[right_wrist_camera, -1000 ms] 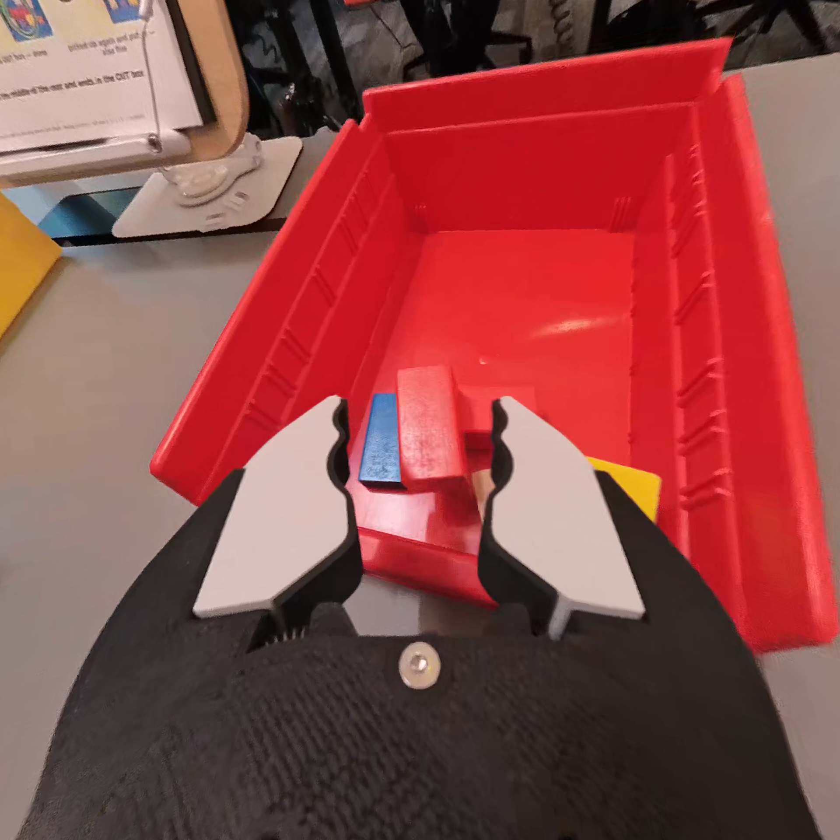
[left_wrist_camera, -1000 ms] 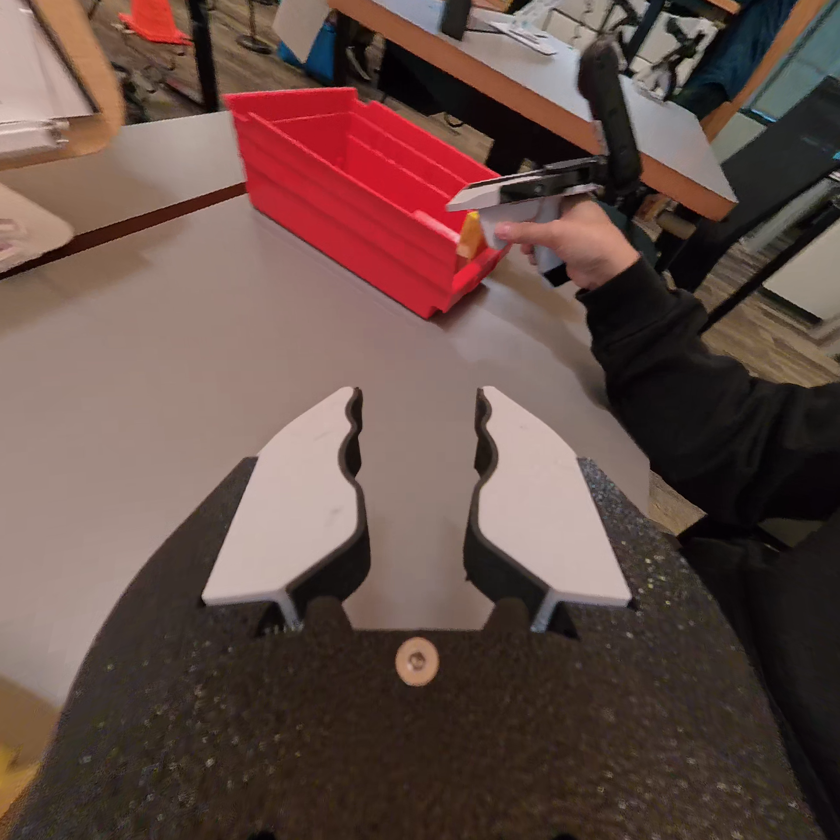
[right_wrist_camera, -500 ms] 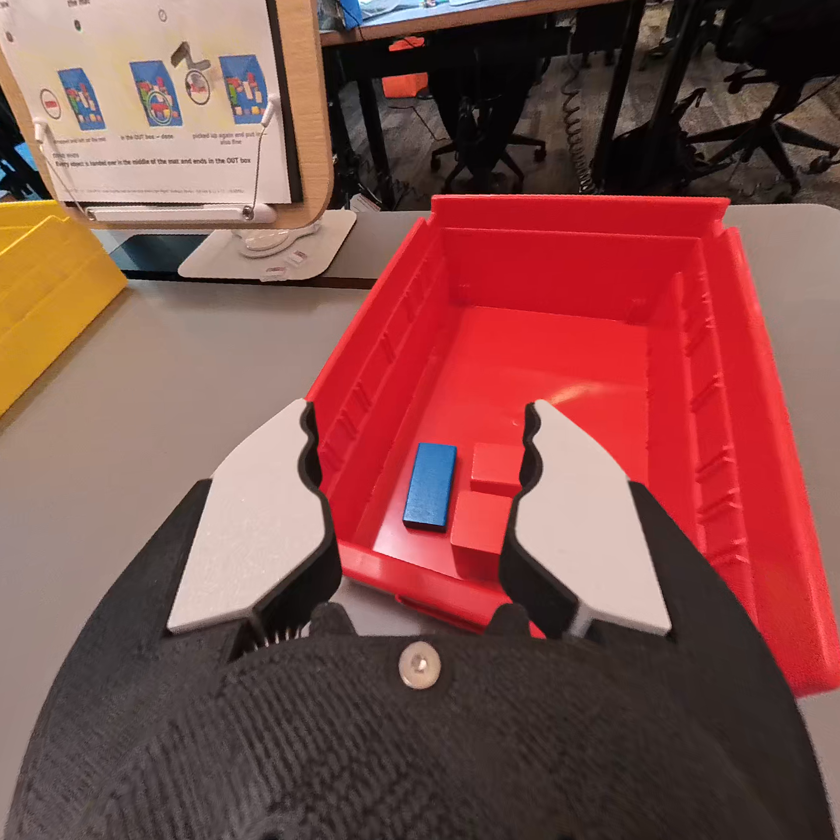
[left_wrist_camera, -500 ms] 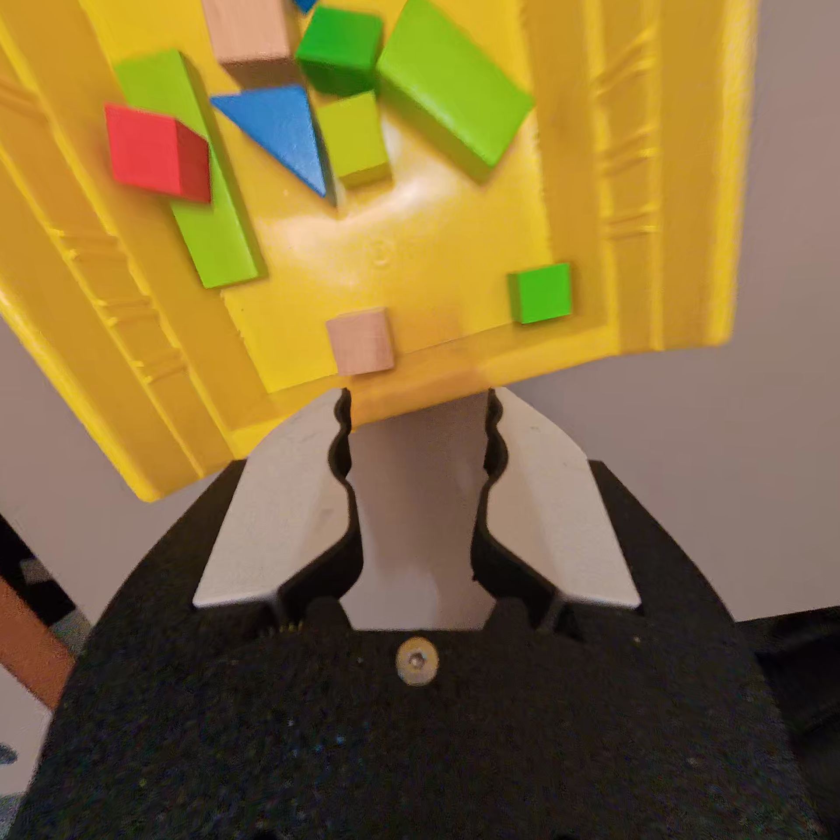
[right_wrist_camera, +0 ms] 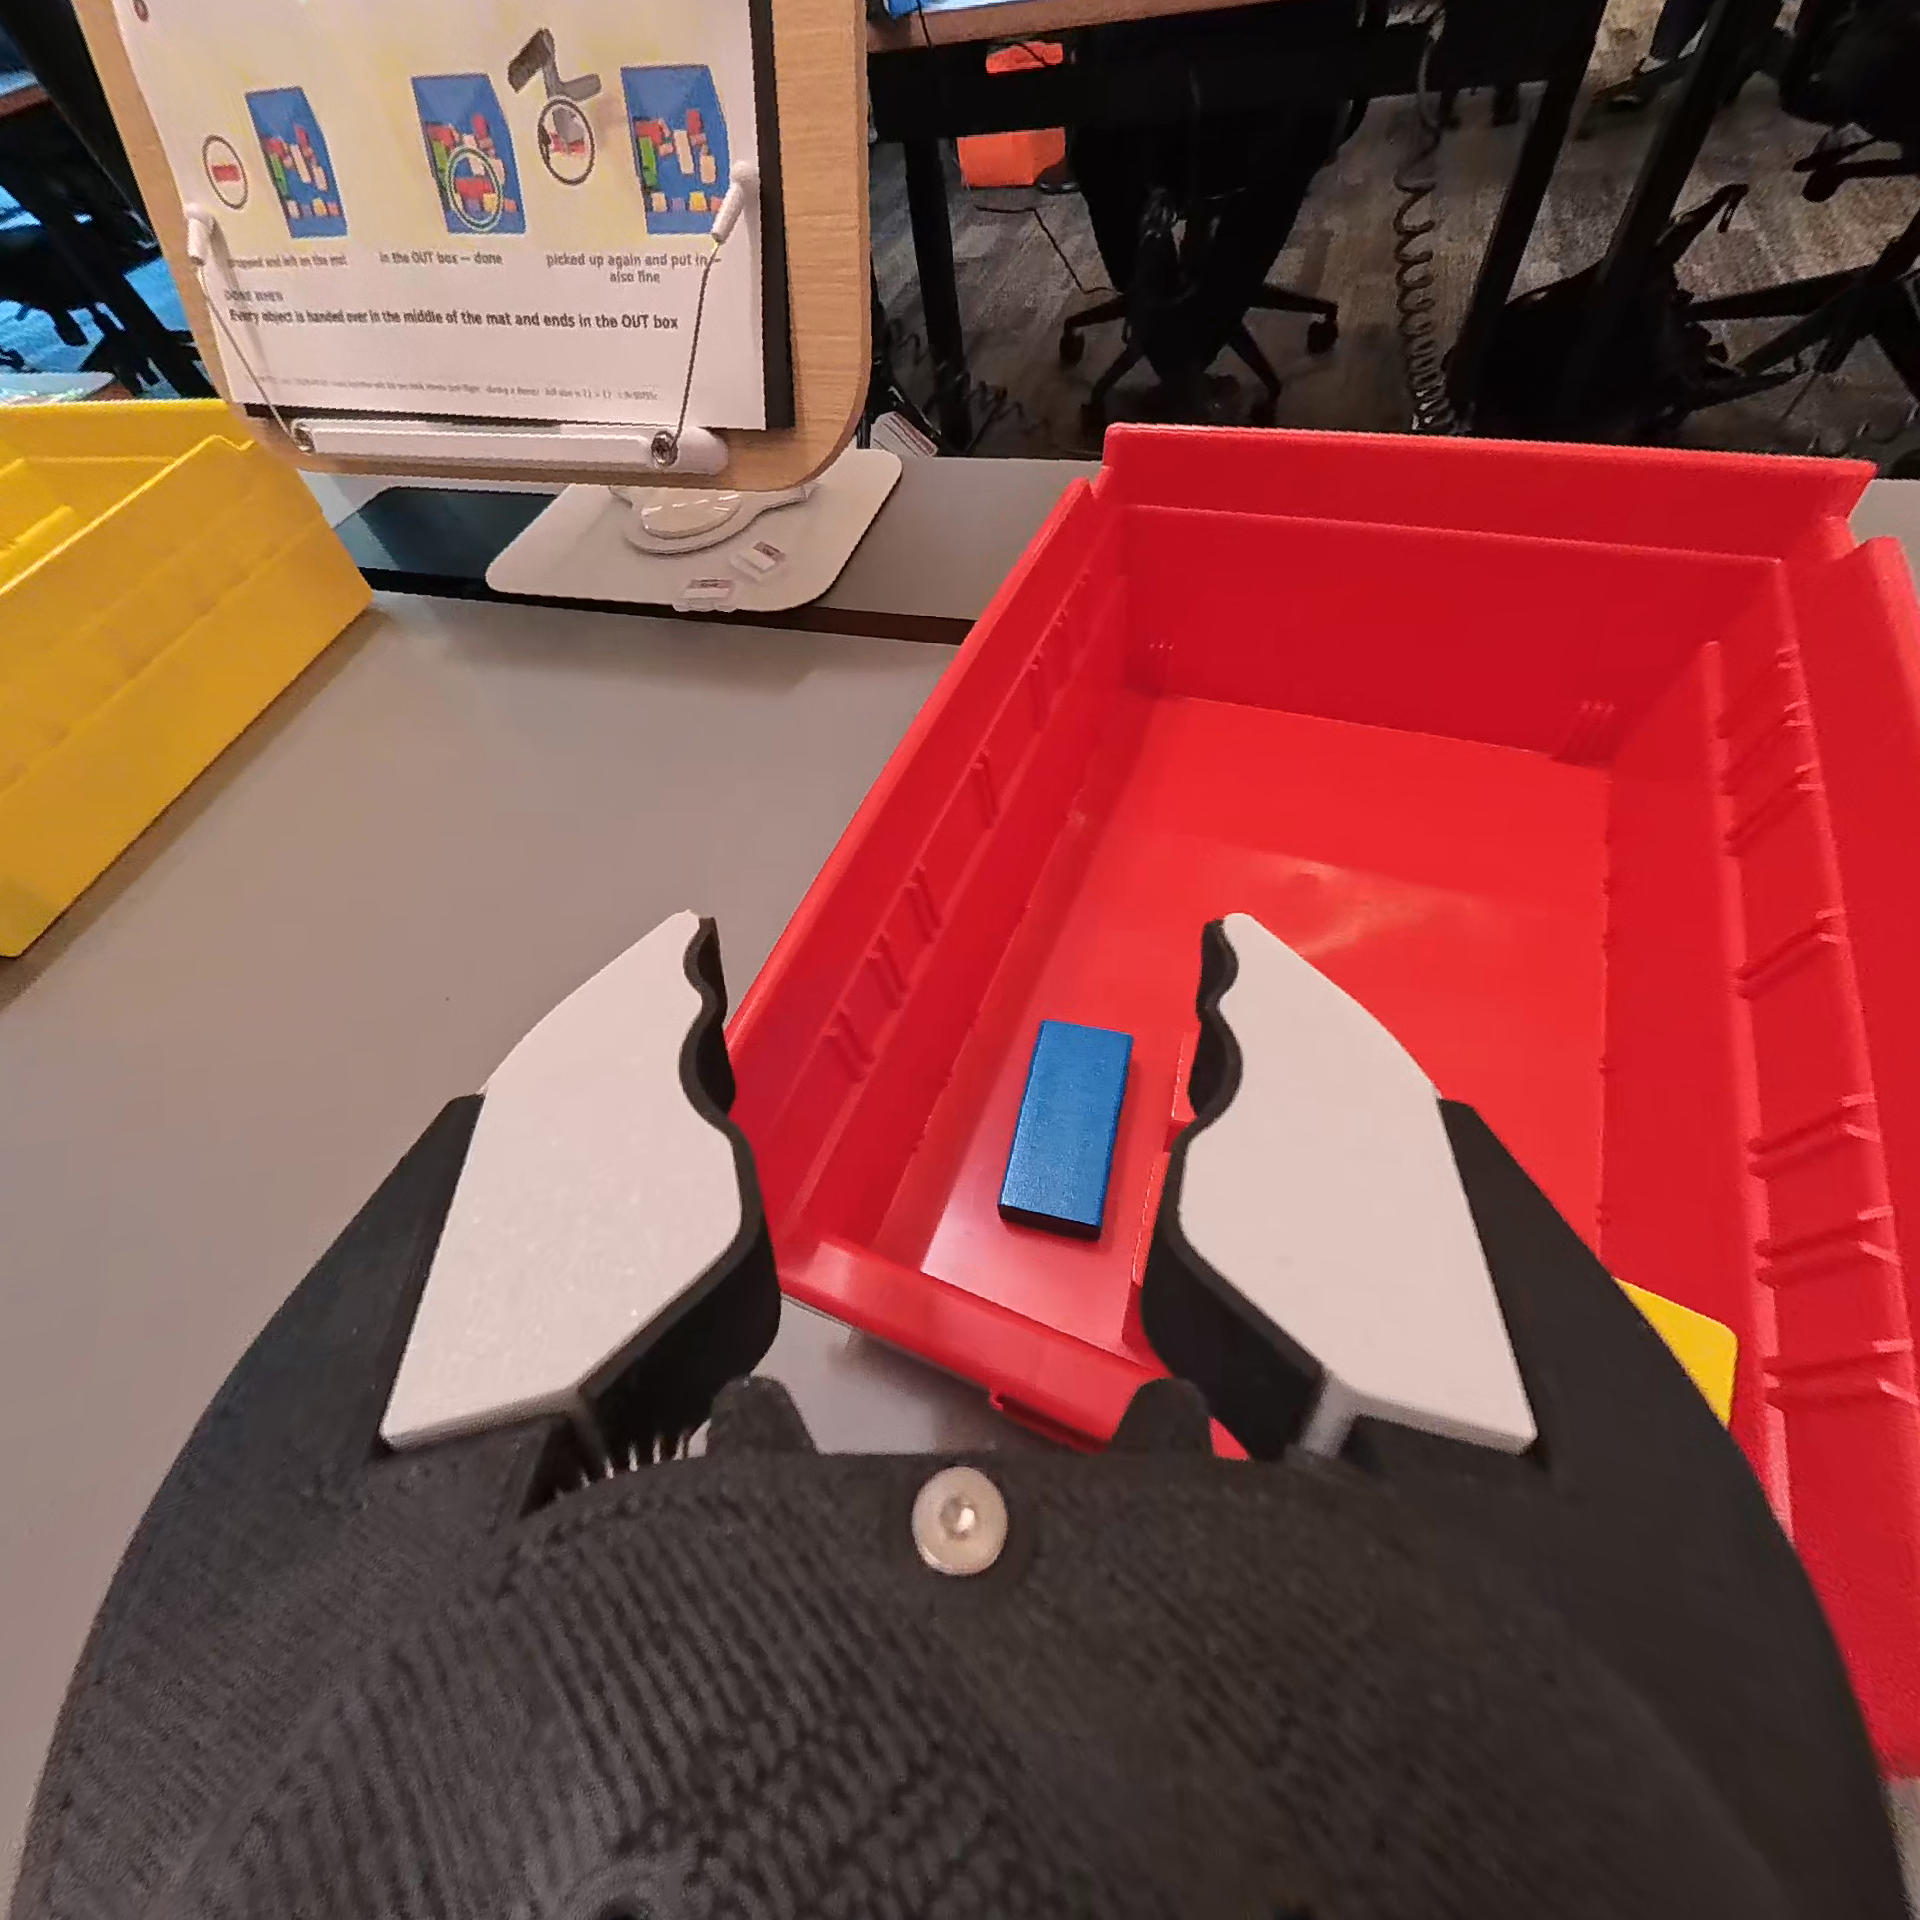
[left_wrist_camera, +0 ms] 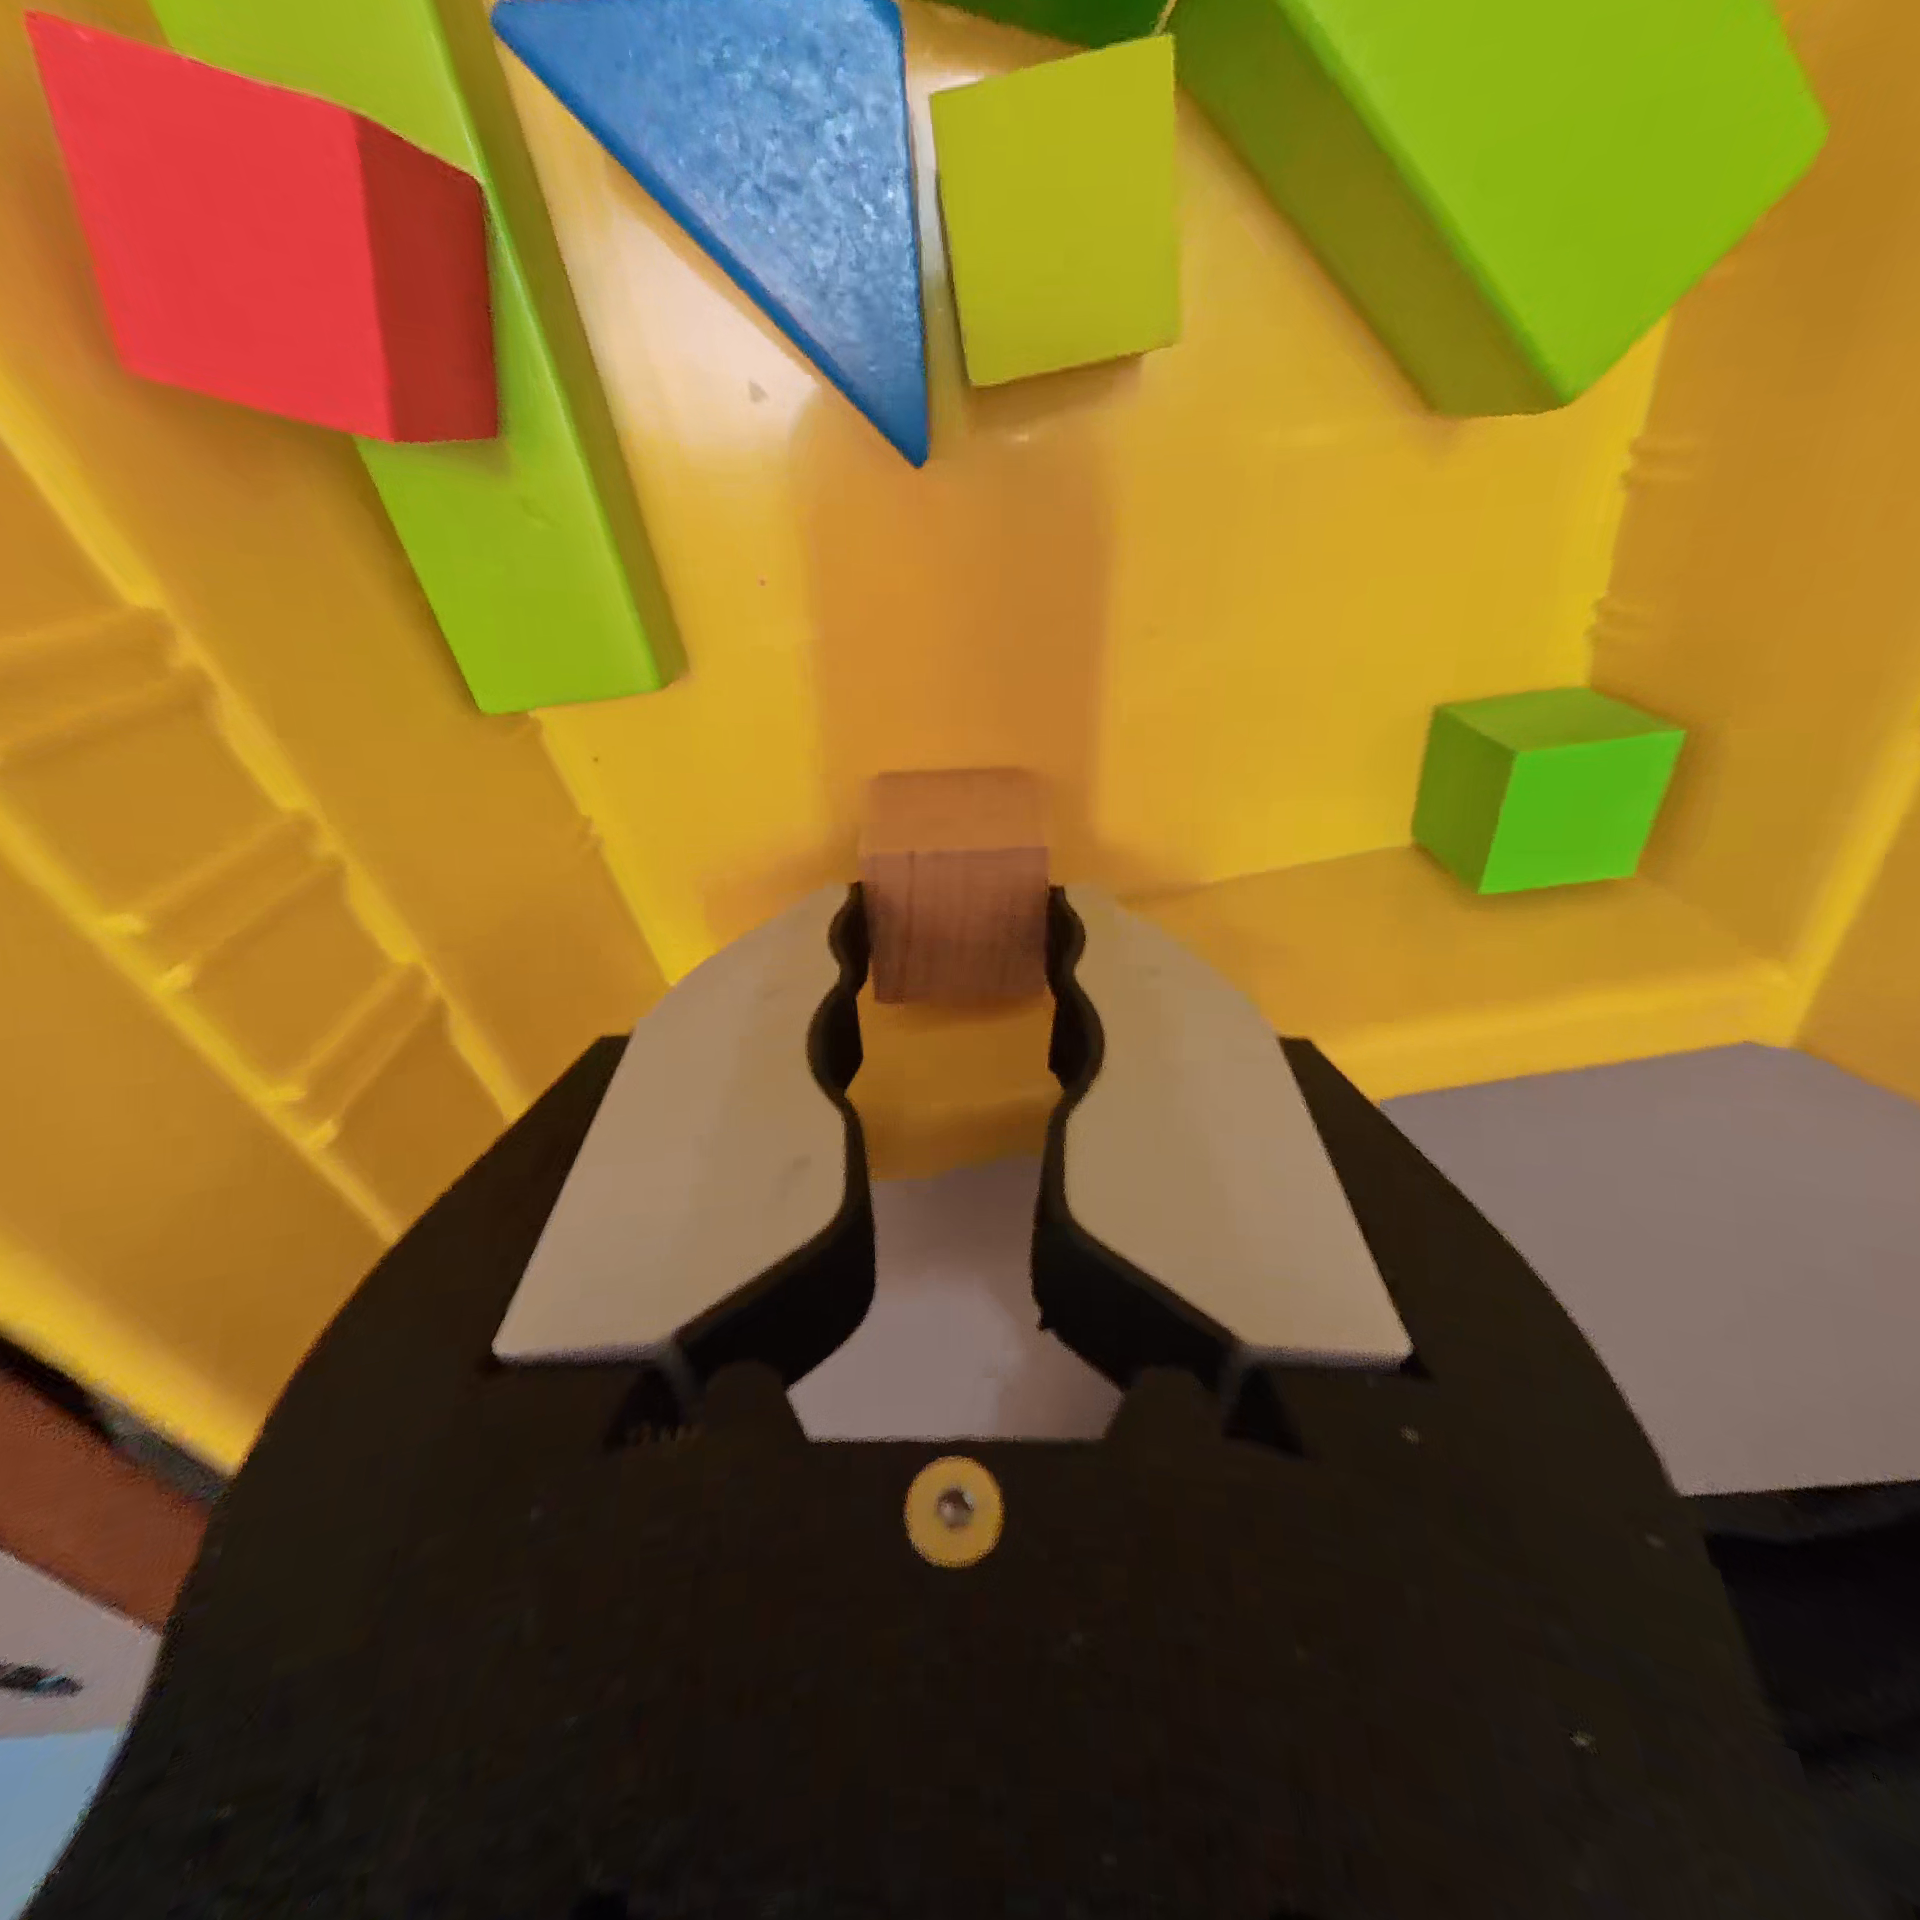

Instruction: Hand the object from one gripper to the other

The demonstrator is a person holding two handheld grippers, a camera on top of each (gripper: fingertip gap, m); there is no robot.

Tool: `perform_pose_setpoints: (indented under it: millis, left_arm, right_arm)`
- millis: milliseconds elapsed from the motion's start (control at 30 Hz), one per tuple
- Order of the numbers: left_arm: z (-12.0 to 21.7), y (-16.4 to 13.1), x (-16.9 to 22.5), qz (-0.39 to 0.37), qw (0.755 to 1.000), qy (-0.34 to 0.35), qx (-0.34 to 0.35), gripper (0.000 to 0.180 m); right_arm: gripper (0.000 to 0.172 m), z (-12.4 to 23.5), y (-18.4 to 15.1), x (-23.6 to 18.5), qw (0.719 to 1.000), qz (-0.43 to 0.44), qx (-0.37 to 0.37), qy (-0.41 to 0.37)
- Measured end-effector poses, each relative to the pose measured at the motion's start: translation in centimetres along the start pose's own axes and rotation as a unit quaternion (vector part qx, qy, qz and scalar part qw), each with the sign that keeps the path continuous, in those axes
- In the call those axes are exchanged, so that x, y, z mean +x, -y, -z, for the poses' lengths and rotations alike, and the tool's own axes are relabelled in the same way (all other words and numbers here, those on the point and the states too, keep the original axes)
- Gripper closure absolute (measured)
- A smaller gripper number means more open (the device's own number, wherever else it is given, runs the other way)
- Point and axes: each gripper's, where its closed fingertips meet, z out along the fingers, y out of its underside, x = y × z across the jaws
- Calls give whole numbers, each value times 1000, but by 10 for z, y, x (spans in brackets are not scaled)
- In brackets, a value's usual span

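In the left wrist view my left gripper [left_wrist_camera: 954, 920] reaches into the yellow bin [left_wrist_camera: 1247, 644]. Its two pads press on the sides of a small plain wooden cube [left_wrist_camera: 956, 935], which rests near the bin's front wall. In the right wrist view my right gripper [right_wrist_camera: 956, 977] is wide open and empty, hovering over the near left corner of the red bin [right_wrist_camera: 1455, 582]. A blue block [right_wrist_camera: 1070, 1127] lies on the red bin's floor between the fingers, well below them. The left gripper does not show in the right wrist view.
The yellow bin holds a red block [left_wrist_camera: 260, 239], a blue triangle [left_wrist_camera: 769, 177], a green cube [left_wrist_camera: 1548, 800] and several light green blocks. The yellow bin also shows at the left of the right wrist view [right_wrist_camera: 156, 644]. A clipboard stand [right_wrist_camera: 488, 208] stands behind the grey table [right_wrist_camera: 416, 883]. Across from one pair of fingers to the other is roughly 55 cm.
My left gripper swung from the open table to the yellow bin, came down over the wooden cube and its pads closed on it. My right gripper drew back from the red bin and opened wider.
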Motion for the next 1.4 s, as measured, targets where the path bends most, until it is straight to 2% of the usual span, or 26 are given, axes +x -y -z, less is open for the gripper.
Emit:
perform_pose_setpoints:
  millis: [100,233,333,400,467,567,600,700,800,867,933,1033,1167,1400]
  left_arm:
    - [17,4,-1,-26,999,25,34,149]
    - [65,16,18,-54,987,10,148,149]
    - [108,20,60,-95,960,-77,252,149]
    - [139,19,99,-137,922,-164,322,149]
    - [167,11,138,-190,874,-239,378,149]
    - [197,-6,188,-256,799,-318,442,148]
    - [205,-14,206,-276,771,-349,456,148]
    - [220,-40,255,-332,686,-439,476,149]
    - [218,-59,292,-376,641,-476,470,149]
    - [214,-69,311,-400,627,-480,466,149]
    - [209,-77,326,-418,620,-474,464,149]
    - [203,-85,341,-438,613,-460,470,149]
    - [202,-89,347,-440,609,-455,477,149]
    - [199,-91,349,-435,604,-461,483,148]
  right_arm:
    - [84,2,1,0,1000,-2,2,1]
    - [84,3,8,-8,1000,1,14,13]
    - [84,5,17,-28,998,5,35,56]
    - [81,8,28,-50,993,6,59,106]
    - [82,14,37,-79,982,3,80,173]
    - [93,28,51,-124,956,1,111,273]
    - [99,35,56,-140,944,4,123,307]
    - [96,54,64,-186,906,8,146,396]
    - [91,73,64,-224,872,16,147,467]
    - [93,83,62,-244,852,27,152,500]
    - [104,91,58,-259,835,49,153,526]
    - [110,95,51,-272,823,67,143,546]
    - [116,90,41,-276,824,82,121,548]
    - [134,95,33,-283,804,104,115,574]
